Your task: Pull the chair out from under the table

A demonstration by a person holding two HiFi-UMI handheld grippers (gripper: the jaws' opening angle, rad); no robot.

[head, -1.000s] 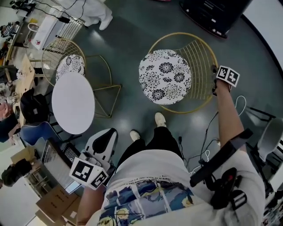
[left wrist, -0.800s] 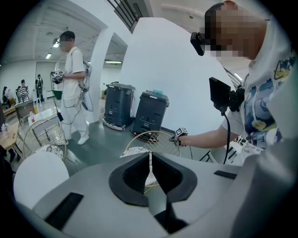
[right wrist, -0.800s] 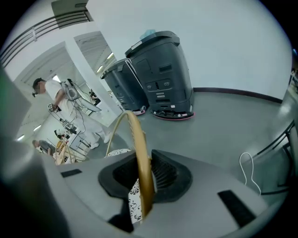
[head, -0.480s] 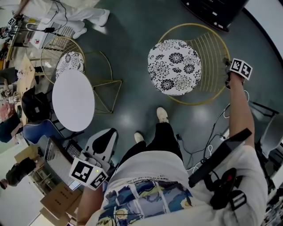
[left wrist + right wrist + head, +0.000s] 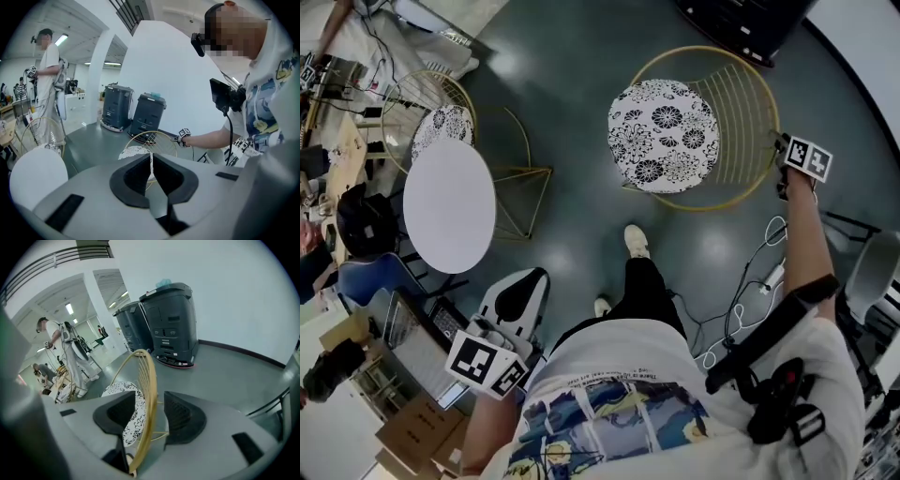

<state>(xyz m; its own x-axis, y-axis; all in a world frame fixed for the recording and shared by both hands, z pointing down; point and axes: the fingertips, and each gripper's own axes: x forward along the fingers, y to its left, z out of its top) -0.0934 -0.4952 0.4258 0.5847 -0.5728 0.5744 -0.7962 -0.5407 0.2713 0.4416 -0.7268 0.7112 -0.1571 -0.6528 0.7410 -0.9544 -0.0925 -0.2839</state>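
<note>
A gold wire chair (image 5: 741,103) with a black-and-white floral cushion (image 5: 664,136) stands on the grey floor, well away from the round white table (image 5: 450,206). My right gripper (image 5: 780,148) is at the chair's backrest rim. In the right gripper view the gold rim (image 5: 149,394) runs between the jaws of this gripper (image 5: 151,414). They have just been opening, and a gap shows on both sides of the rim. My left gripper (image 5: 523,286) hangs low near my body, shut and empty (image 5: 151,172).
A second gold chair (image 5: 441,127) stands half under the white table. Dark bins (image 5: 171,324) stand behind the pulled chair. Cables (image 5: 750,291) lie on the floor by my right foot. Boxes and a cluttered desk are at the left, where a person stands (image 5: 47,84).
The chair and my right hand have shifted rightward, further from the white table. My feet have stepped back. The left gripper stays low at my side.
</note>
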